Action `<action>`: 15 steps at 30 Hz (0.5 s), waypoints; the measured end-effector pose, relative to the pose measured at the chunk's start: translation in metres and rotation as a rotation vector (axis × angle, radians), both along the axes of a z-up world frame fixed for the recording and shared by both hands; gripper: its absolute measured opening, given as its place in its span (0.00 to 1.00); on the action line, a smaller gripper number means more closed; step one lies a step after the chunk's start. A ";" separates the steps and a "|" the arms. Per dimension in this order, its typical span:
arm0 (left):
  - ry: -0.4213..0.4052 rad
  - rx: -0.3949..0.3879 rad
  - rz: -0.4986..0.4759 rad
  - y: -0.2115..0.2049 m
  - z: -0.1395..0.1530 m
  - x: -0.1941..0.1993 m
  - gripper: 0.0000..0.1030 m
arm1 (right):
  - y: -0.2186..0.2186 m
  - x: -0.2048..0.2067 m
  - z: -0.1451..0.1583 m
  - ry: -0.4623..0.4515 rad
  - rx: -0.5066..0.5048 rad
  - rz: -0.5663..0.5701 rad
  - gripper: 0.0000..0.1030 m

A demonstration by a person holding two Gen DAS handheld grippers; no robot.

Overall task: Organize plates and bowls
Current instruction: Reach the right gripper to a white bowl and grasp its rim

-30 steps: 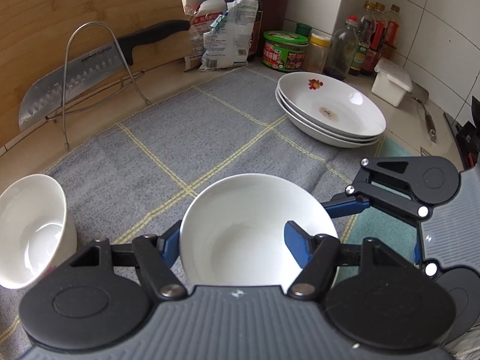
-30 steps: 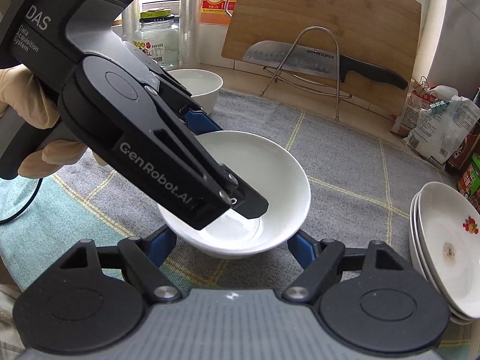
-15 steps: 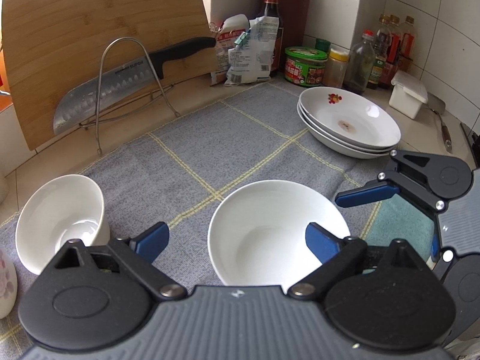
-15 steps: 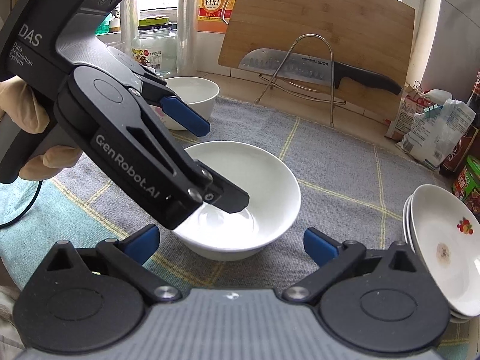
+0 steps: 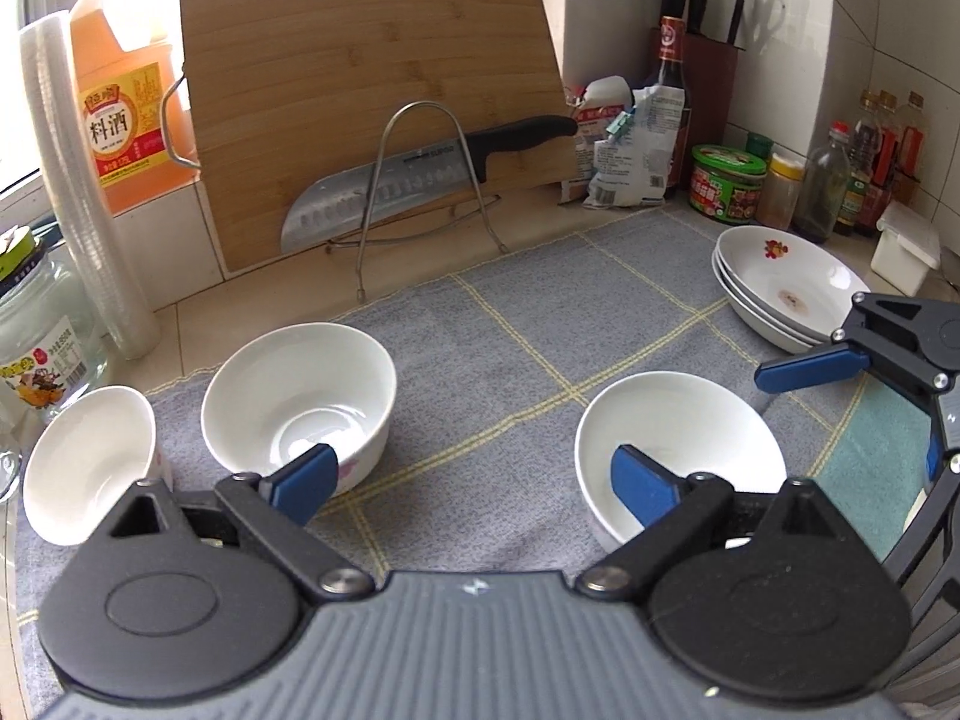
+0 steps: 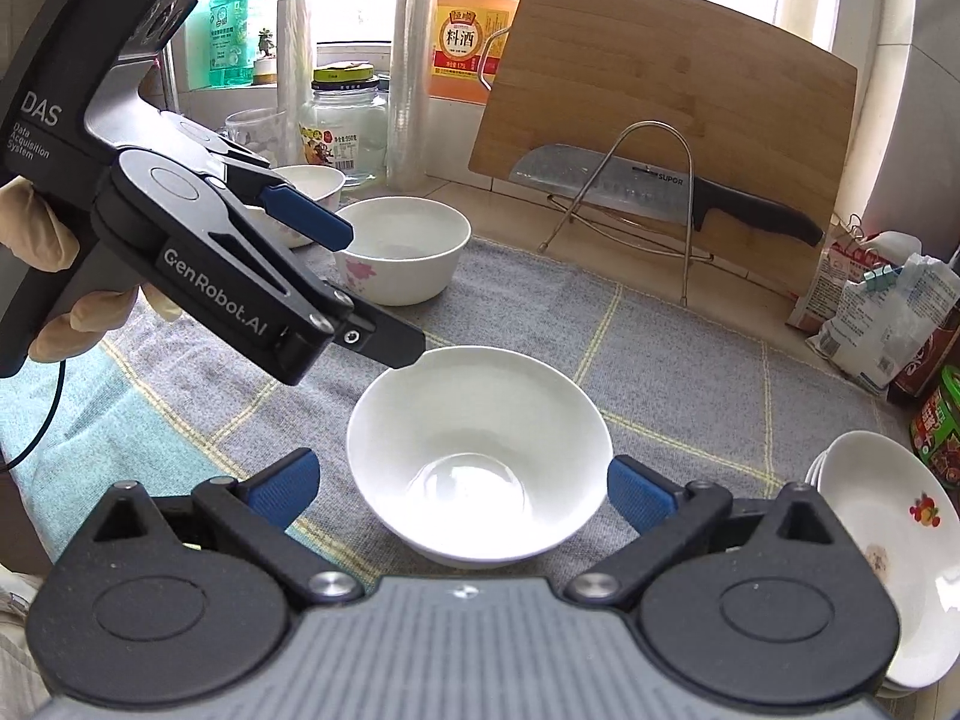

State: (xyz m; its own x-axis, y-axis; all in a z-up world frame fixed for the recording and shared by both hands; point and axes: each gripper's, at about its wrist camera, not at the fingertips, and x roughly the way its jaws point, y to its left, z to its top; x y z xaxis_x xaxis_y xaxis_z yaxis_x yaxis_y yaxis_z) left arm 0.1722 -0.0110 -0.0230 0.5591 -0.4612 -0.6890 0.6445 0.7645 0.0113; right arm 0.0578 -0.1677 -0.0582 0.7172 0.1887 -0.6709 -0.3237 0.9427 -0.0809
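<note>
Right wrist view, bottom of frame: right gripper (image 6: 459, 489) with jaws spread wide, having just been opening, nothing pressed by the pads. The plain white bowl (image 6: 480, 456) sat upright on the grey checked cloth (image 6: 690, 360) at lower centre, directly ahead between the two blue pads, its rim just clear of each. Bowl is round, so no long axis to line up with; the gap looked barely wider than the rim

Left of it, left gripper (image 6: 360, 294) reached in from the upper left, gloved hand (image 6: 54, 276) behind; jaws also released and just been opening, lower finger tip just at the bowl's far-left rim, contact uncertain

Left wrist view: the same bowl lay lower right, off that gripper's centre line, so the right one judged nearer and better squared to it

Further back, flowered bowl (image 5: 300, 402) and smaller bowl (image 5: 90, 462) at left; stack of plates (image 5: 786, 282) at far right; knife (image 5: 420, 171) and cutting board (image 5: 372, 102) along the wall
</note>
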 end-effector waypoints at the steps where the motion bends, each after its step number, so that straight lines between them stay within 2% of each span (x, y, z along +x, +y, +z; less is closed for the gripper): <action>1: -0.007 0.005 0.018 0.004 0.000 0.001 0.94 | 0.001 0.003 0.002 -0.003 0.001 0.005 1.00; 9: -0.068 0.059 0.161 0.029 -0.010 0.015 0.94 | 0.012 0.034 0.012 0.003 0.013 0.072 1.00; 15: -0.092 0.098 0.207 0.037 -0.022 0.026 0.94 | 0.018 0.066 0.018 0.013 0.019 0.113 1.00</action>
State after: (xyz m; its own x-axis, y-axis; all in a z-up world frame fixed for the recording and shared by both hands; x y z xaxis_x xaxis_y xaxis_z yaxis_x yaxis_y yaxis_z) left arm 0.1981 0.0262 -0.0450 0.6972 -0.2638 -0.6666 0.4672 0.8724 0.1434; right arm 0.1237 -0.1497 -0.0406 0.6817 0.2802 -0.6758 -0.4285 0.9017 -0.0584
